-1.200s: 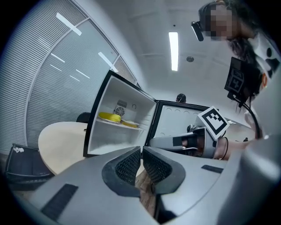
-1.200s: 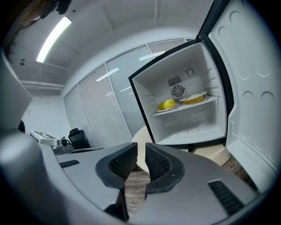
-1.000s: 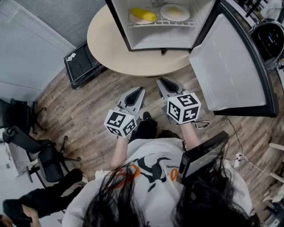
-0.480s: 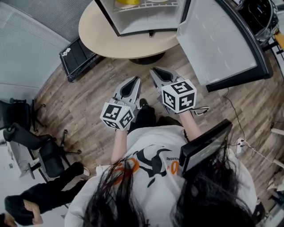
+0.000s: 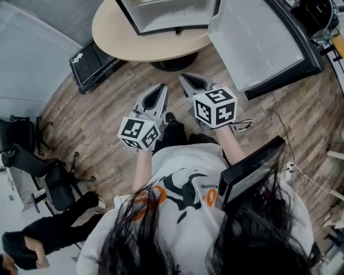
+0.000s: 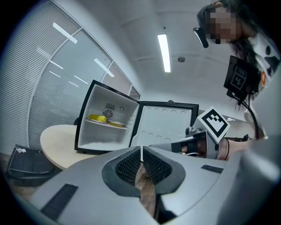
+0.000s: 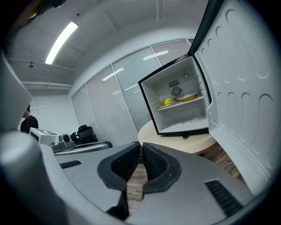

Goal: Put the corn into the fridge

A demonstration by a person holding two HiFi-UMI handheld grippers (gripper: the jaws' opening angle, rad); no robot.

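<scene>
**Grey jaws shut, corn on the fridge shelf**

Head view: left gripper (image 5: 160,88) and right gripper (image 5: 185,79) are held side by side over wood floor (image 5: 97,123), near each other but apart, both pointing toward twelve o'clock. Round beige table (image 5: 123,40) lies ahead of them at twelve. The fridge (image 5: 161,16) stands on it with its door (image 5: 258,43) swung wide open toward one to two o'clock.

Left gripper (image 6: 141,149) – its own view shows the jaws drawn together, ribbed pads meeting at the tips. Nothing is between them.

Right gripper (image 7: 141,147) – its jaws are also together at the tips. They hold nothing, and only floor shows through the gap lower down.

Corn (image 6: 97,117): a yellow piece on the wire shelf (image 6: 107,124) inside the fridge, toward the shelf's left end. In the right gripper view the corn (image 7: 167,102) shows in the same spot, with a plate (image 7: 189,97) beside it at three o'clock. The compartment under the shelf is bare white.

Surroundings in the head view: black case (image 5: 91,62) on the floor at ten o'clock from the grippers, dark office chairs (image 5: 32,166) at eight.
</scene>
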